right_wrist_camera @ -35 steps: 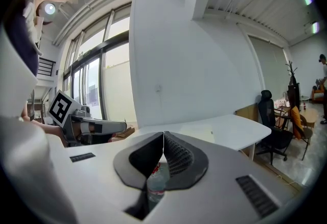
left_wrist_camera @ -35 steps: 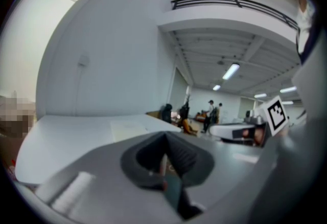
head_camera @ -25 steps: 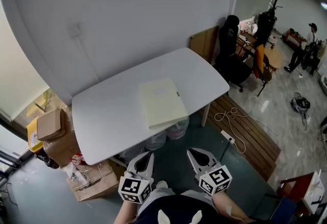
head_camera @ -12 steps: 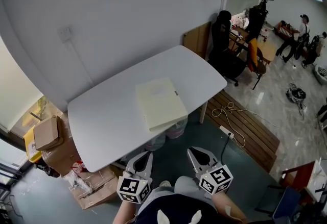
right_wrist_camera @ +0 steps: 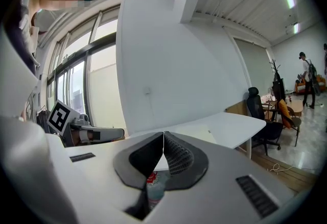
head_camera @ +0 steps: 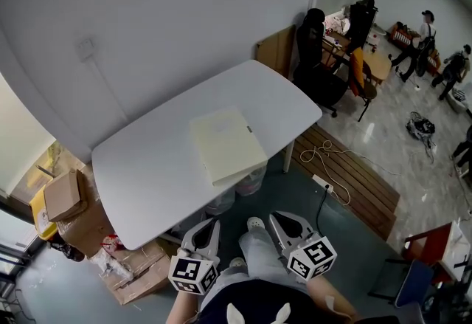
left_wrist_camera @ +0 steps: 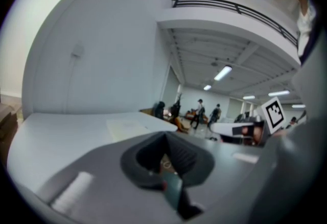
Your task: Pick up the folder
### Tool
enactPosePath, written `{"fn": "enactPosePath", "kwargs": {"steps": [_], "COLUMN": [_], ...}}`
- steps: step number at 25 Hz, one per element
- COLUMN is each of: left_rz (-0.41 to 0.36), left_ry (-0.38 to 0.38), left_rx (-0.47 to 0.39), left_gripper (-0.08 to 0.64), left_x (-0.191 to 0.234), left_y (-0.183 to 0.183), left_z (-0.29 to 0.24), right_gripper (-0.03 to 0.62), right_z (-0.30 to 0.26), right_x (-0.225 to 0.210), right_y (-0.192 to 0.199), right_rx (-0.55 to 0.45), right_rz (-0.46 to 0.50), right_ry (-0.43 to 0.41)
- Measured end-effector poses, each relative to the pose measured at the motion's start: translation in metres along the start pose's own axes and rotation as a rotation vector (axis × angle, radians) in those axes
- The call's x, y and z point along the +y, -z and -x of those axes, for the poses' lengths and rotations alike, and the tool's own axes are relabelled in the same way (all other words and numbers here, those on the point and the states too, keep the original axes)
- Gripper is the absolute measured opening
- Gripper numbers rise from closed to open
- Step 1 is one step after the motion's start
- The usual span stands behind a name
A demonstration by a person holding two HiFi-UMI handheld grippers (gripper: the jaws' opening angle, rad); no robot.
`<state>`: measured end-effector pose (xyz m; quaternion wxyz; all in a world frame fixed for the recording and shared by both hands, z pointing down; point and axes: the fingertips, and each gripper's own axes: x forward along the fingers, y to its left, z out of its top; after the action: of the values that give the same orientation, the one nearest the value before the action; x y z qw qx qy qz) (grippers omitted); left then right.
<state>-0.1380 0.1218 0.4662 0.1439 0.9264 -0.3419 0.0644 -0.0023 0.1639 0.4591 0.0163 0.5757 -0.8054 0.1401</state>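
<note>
Folder point(head_camera: 227, 144), pale cream, lies flat on white table point(head_camera: 140, 167), its near edge at the table's front edge.

Head view: left gripper point(head_camera: 209, 226) and right gripper point(head_camera: 284, 221) sit side by side low in frame, tips aimed at the table, both well short of it and clear of the folder. Person's knee and shoe show between them. Cardboard boxes point(head_camera: 70, 197) stand on the floor left of the table.

Left gripper view: jaws pressed together, nothing between them. Table top and folder lie ahead, past the tips.

Right gripper view: jaws meet at the tips, nothing held. Table edge lies ahead, apart from the jaws.
</note>
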Motion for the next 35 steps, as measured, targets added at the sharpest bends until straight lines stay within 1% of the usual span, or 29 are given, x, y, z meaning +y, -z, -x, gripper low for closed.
{"fn": "enactPosePath", "kwargs": {"steps": [9, 18, 25, 35], "left_rz": [0.015, 0.008, 0.013, 0.022], "left_ry": [-0.006, 0.002, -0.012, -0.022], "left_rx": [-0.005, 0.025, 0.04, 0.054], "left_gripper": [-0.002, -0.002, -0.002, -0.002], "left_x": [0.013, 0.025, 0.045, 0.06], "left_y": [-0.001, -0.006, -0.009, -0.012], "left_z": [-0.01, -0.038, -0.056, -0.082], "right_gripper": [0.011, 0.011, 0.011, 0.011], "right_z": [-0.018, -0.043, -0.068, -0.09], "right_x": [0.0, -0.021, -0.032, -0.051], "right_y": [-0.002, -0.008, -0.011, -0.015], "right_rx": [0.012, 0.015, 0.016, 0.027], "right_rz": [0.012, -0.008, -0.022, -0.03], "right_ry": [-0.02, -0.017, -0.028, -0.033]}}
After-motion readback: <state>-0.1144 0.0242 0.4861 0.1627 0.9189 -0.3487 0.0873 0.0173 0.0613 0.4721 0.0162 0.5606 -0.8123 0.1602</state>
